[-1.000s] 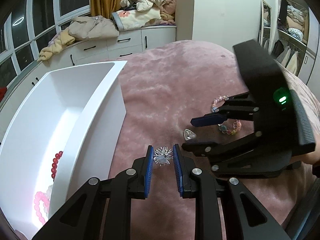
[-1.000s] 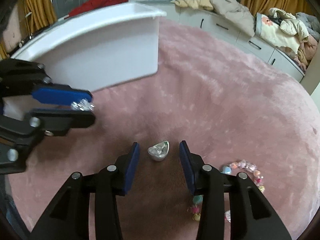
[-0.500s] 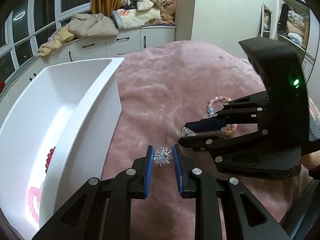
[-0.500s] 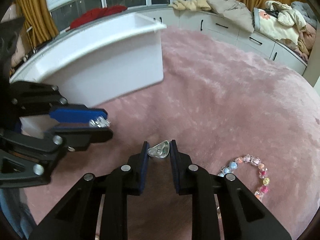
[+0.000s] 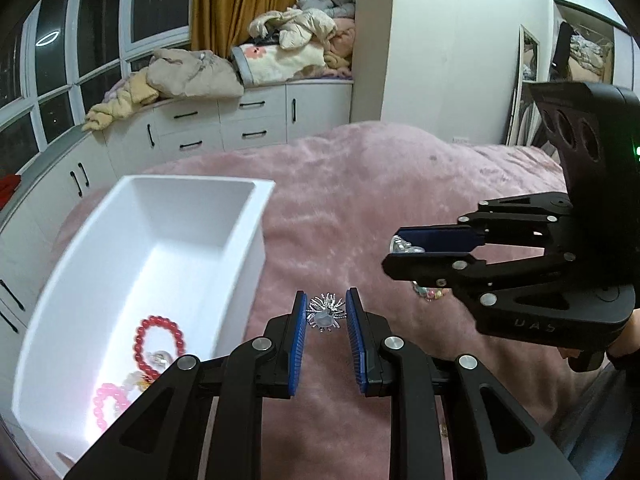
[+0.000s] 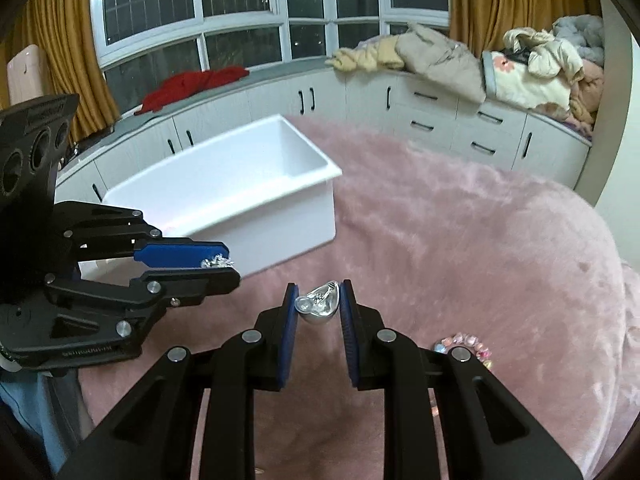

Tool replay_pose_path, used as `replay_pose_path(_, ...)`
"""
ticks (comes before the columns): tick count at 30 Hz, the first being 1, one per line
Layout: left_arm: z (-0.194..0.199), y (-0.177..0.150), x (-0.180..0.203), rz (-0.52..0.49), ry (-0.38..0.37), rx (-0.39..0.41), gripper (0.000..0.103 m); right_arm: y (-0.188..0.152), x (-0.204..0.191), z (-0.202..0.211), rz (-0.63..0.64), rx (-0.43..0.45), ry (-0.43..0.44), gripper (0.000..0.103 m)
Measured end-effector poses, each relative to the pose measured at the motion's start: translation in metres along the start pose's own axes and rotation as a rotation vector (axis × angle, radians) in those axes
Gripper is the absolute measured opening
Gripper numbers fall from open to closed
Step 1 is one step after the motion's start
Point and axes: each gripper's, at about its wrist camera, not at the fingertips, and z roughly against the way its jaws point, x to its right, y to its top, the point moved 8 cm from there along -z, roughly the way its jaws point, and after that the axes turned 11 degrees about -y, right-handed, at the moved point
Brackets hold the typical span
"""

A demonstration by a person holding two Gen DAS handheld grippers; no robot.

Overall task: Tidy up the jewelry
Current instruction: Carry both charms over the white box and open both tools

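My left gripper point(image 5: 326, 314) is shut on a silver spiky brooch point(image 5: 325, 313) and holds it above the pink blanket, just right of the white box point(image 5: 224, 280). My right gripper point(image 6: 318, 306) is shut on a silver ingot-shaped charm point(image 6: 318, 306), also lifted off the blanket. Each gripper shows in the other's view: the right gripper point(image 5: 404, 250) with the charm, the left gripper point(image 6: 218, 264) with the brooch point(image 6: 216, 262). The box point(image 6: 280, 216) holds a red bead bracelet point(image 5: 158, 342) and a pink bead bracelet point(image 5: 108, 404).
A pastel bead bracelet point(image 6: 466, 344) lies on the pink blanket point(image 6: 460, 248) to the right, partly hidden behind the right gripper in the left wrist view point(image 5: 428, 292). White drawers point(image 5: 224, 128) with piled clothes line the far side.
My right gripper closed on the silver charm and lifted it off the blanket. Both grippers rose, so the box interior now shows. The left gripper kept its hold on the brooch.
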Motion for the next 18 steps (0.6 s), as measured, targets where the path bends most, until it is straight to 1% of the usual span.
replay_pose_path(4,0.022,0.007,-0.008,0.011,0.027,0.021,0.025,0.017,-0.003,0.015,-0.013,0.034,-0.003,0.021)
replay_pose_path(6,0.034,0.010,-0.015,0.034,0.030,0.026,0.025,0.028,-0.008,0.022,-0.023,0.051,0.004,0.021)
replay_pose_path(8,0.047,0.012,-0.024,0.056,0.030,0.044,0.025,0.039,-0.014,0.027,-0.022,0.065,0.010,0.021)
replay_pose_path(10,0.062,0.014,-0.033,0.060,0.045,0.061,0.025,0.051,-0.023,0.032,-0.013,0.079,0.018,0.021)
replay_pose_path(15,0.090,0.016,-0.060,0.089,0.090,0.078,0.025,0.081,-0.048,0.033,0.004,0.096,0.046,0.021)
replay_pose_path(18,0.102,0.014,-0.080,0.108,0.117,0.068,0.025,0.097,-0.062,0.027,0.002,0.089,0.064,0.021)
